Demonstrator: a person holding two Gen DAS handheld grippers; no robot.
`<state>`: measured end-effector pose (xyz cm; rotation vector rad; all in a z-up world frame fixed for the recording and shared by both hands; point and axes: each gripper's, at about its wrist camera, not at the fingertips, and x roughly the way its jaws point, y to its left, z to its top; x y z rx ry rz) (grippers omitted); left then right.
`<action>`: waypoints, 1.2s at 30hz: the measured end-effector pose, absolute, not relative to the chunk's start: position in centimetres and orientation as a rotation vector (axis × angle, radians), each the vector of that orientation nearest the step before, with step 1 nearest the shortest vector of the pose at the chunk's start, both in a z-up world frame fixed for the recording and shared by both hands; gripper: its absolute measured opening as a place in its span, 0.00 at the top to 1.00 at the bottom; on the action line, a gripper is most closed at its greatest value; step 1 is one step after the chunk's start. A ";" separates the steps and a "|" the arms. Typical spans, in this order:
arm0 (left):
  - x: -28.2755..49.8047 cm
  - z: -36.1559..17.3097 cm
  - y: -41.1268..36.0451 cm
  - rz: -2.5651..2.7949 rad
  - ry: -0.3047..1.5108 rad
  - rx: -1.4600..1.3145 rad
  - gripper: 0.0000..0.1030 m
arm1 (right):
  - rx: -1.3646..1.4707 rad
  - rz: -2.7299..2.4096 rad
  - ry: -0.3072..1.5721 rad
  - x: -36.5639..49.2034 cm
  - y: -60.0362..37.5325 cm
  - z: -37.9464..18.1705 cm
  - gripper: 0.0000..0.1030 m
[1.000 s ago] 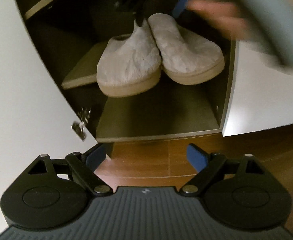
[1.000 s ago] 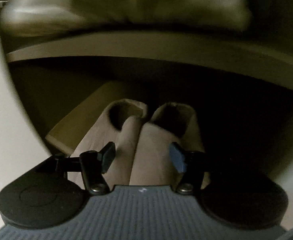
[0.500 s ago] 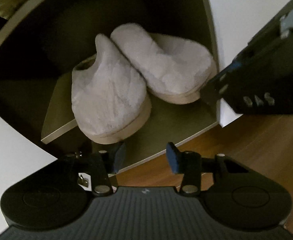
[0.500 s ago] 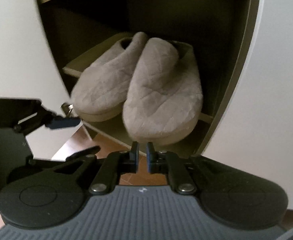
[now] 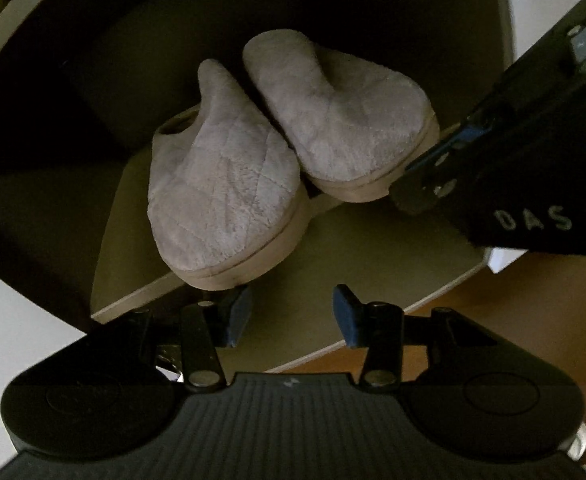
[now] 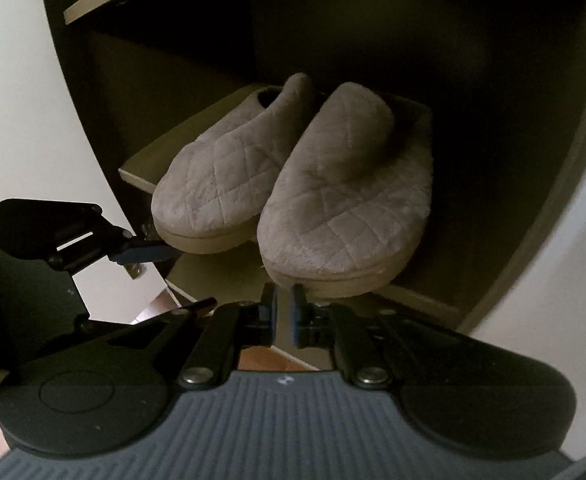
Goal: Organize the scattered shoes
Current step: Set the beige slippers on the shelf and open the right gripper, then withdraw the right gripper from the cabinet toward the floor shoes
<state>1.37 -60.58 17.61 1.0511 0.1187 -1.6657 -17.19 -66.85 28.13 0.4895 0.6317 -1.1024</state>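
Dim olive-brown shelving inside a white-doored shoe cabinet (image 6: 525, 184) fills both wrist views, with warm wooden flooring (image 5: 525, 312) showing below its open front. Two grey quilted plush slippers with pale tan soles sit side by side on a raised shelf board (image 6: 161, 160), toes pointing out toward the cameras and heels back in the dark. Their long axes run front to back, and both toes overhang the board's front edge. The left slipper (image 5: 221, 196) and the right slipper (image 5: 345, 128) touch along their inner sides. Just below the left slipper's toe, the left gripper (image 5: 291, 314) hovers with its blue-tipped fingers spread well apart and nothing between them. At the toe of the right slipper, the right gripper (image 6: 283, 314) has its fingers drawn nearly together, a thin gap left and nothing caught in it. Each gripper is thus the nearer one to the slipper on its own side, facing it toe-on along its length. As a pair, the slippers already lie neat and aligned in the cabinet; whether they are yet to be nudged deeper or are being left as they stand cannot be judged from this scene.
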 end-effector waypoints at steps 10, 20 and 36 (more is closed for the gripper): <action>0.9 17.5 -60.2 -1.627 0.152 1.020 0.48 | 0.494 -1.058 0.662 -17.9 -68.6 27.6 0.94; 0.6 18.9 -62.1 -1.620 0.139 0.933 0.46 | 0.481 -1.055 0.629 -18.3 -67.7 28.4 0.93; -2.1 18.1 -38.4 -1.162 0.834 0.727 0.44 | 0.531 -0.849 0.949 -21.6 -57.8 29.4 0.86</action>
